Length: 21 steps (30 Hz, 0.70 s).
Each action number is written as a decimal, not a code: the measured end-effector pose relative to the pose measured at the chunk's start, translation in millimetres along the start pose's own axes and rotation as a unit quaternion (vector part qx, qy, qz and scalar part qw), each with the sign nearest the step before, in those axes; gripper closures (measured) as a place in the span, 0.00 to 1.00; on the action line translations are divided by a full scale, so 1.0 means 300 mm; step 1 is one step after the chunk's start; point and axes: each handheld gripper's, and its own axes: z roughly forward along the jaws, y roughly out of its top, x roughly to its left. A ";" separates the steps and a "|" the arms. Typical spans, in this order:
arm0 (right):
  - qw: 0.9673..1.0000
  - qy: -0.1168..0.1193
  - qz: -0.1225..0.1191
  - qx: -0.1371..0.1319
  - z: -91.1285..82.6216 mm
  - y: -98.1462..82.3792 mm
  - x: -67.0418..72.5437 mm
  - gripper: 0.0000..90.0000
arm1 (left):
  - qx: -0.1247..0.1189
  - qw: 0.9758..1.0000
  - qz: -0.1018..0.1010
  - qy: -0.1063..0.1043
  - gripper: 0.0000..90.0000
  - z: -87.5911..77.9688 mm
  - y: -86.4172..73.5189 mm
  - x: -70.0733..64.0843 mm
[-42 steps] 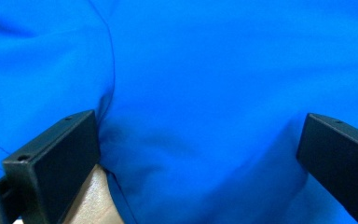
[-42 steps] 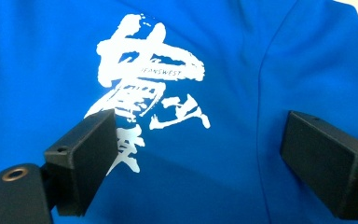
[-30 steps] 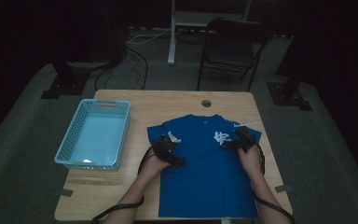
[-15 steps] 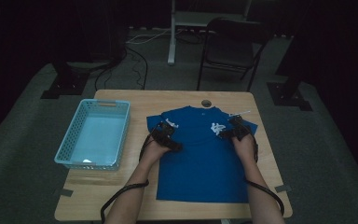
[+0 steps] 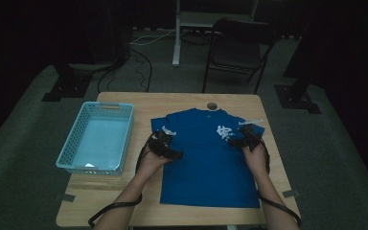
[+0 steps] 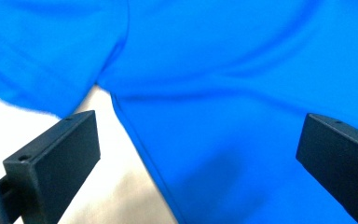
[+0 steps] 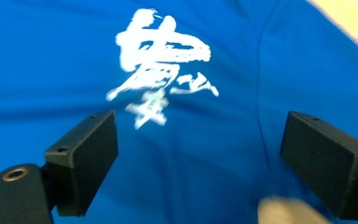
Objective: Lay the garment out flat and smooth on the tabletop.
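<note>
High view shows the blue shirt [image 5: 211, 163] lying flat on the table [image 5: 124, 191], not folded yet, with the left gripper [image 5: 164, 142] at nine o'clock and right gripper [image 5: 247, 136] at three o'clock wide open, holding nothing.

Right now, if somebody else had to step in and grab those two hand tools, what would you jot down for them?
Left gripper: open, over the blue T-shirt at its left armpit seam, holding nothing.
Right gripper: open, over the shirt's right chest beside the white print, holding nothing.
The shirt lies flat, face up, on the wooden table; the light blue basket sits to its left.
Done: shirt spread out. Left: probably grip both sides and start folding; no fold made yet.
</note>
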 end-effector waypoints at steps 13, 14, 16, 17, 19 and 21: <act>0.998 0.040 -0.011 -0.041 -0.291 -0.388 0.050 0.12 | -0.005 0.997 0.073 -0.001 0.00 -0.233 -0.265 -0.192; 0.998 0.040 -0.011 -0.041 -0.291 -0.388 0.050 0.12 | -0.005 0.997 0.073 -0.001 0.00 -0.233 -0.265 -0.192; 0.997 0.055 -0.004 -0.054 -0.325 -0.441 0.055 0.12 | 0.002 0.996 0.087 -0.002 0.00 -0.240 -0.300 -0.209; 0.996 0.061 -0.012 -0.058 -0.347 -0.483 0.067 0.12 | 0.006 0.996 0.090 -0.002 0.00 -0.244 -0.331 -0.218; 0.997 0.049 -0.031 -0.054 -0.358 -0.520 0.085 0.12 | 0.011 0.996 0.090 -0.004 0.00 -0.242 -0.357 -0.223; 0.997 0.031 -0.053 -0.047 -0.363 -0.553 0.104 0.12 | 0.019 0.996 0.087 -0.010 0.00 -0.239 -0.377 -0.222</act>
